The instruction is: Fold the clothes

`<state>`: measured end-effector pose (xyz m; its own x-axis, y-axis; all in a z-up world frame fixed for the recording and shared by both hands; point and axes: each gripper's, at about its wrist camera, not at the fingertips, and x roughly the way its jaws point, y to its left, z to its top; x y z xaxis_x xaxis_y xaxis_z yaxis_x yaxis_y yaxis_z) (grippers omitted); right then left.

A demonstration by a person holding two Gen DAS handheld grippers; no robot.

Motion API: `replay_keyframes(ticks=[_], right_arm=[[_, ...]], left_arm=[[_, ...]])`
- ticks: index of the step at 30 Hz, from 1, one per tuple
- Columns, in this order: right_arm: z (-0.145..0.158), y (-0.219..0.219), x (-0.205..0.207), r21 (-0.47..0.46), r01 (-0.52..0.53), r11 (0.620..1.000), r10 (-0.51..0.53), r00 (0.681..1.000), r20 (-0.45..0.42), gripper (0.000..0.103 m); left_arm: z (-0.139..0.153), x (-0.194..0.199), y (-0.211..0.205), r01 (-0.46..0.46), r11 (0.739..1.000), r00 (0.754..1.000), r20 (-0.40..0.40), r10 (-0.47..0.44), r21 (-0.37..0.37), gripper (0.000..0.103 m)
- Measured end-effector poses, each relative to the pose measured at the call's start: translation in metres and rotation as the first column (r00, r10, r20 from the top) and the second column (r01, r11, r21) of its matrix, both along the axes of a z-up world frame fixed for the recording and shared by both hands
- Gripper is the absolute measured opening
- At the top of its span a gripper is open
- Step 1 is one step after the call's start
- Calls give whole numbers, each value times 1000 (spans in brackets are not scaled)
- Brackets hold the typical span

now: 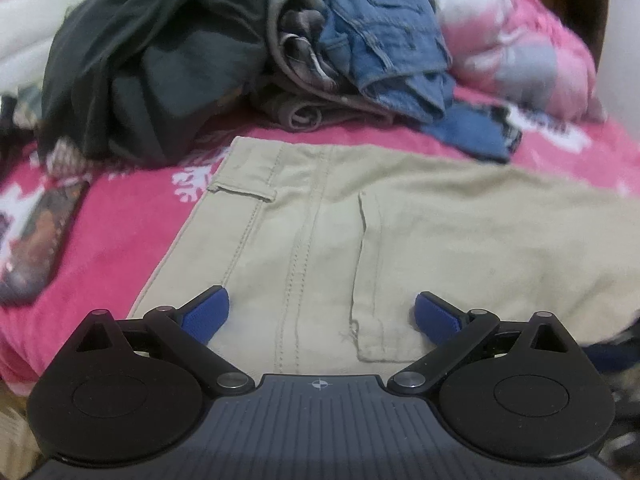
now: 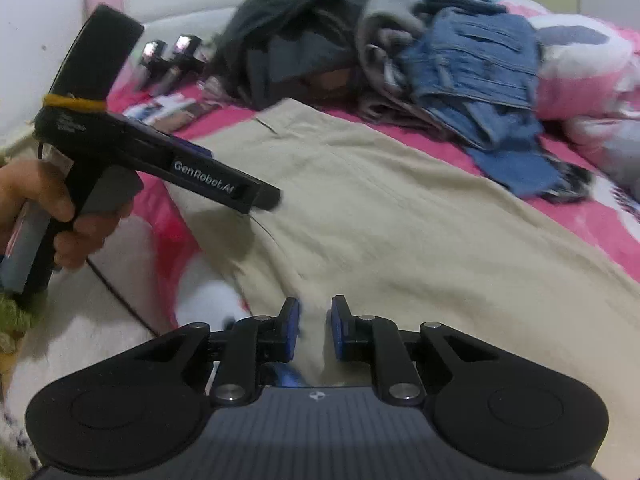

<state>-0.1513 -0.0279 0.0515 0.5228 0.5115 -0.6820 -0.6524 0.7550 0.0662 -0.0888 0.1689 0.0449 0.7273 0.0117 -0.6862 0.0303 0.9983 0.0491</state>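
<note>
Beige trousers (image 1: pixel 440 240) (image 2: pixel 400 220) lie spread flat on a pink bedcover (image 1: pixel 120 240). My left gripper (image 1: pixel 320 312) hovers open over their near end, blue pads wide apart above a pocket seam, holding nothing. The right wrist view shows that gripper (image 2: pixel 272 198) from the side, held by a hand (image 2: pixel 60 216) over the trousers' left edge. My right gripper (image 2: pixel 316 320) is at the trousers' near edge. Its fingers (image 2: pixel 292 328) stand close together with a raised ridge of beige cloth between them.
Behind the trousers is a heap of unfolded clothes: a dark garment (image 1: pixel 140 72), grey fabric (image 1: pixel 296 40) and blue jeans (image 1: pixel 384 52) (image 2: pixel 480 64). A pink-and-white pillow (image 1: pixel 512 40) lies far right. A flat patterned object (image 1: pixel 40 240) lies on the left; small bottles (image 2: pixel 168 60) stand beyond.
</note>
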Motion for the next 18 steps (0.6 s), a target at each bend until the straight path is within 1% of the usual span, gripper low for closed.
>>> replay_keyframes(ticks=[2,3,9,13,15,18], right_arm=[[-4,-4,-4,-43,8,999,-8,1000,-5,17],[1,-9,-4,-25,18,1000,-19,1000,-8,17],[-13,-53,-1,15,156,988,-156,988,-15,18],[-23,-82,1,41,248,968,-247,969,-22,19],[-22,-104,-5,93,298,950,-294,954,-56,19],[-20,-133,-13,101,348,932,-344,937,-54,19]], left_arm=[[0,1,0,-8,1000,1000,-3,8,2,103],[0,2,1,-12,1000,1000,-7,12,-3,103],[1,3,-2,-25,1000,1000,-15,25,3,103],[1,4,-3,-28,1000,999,-17,28,8,103],[1,4,-4,-30,1000,999,-18,30,11,103],[1,4,-5,-32,999,999,-20,32,15,103]])
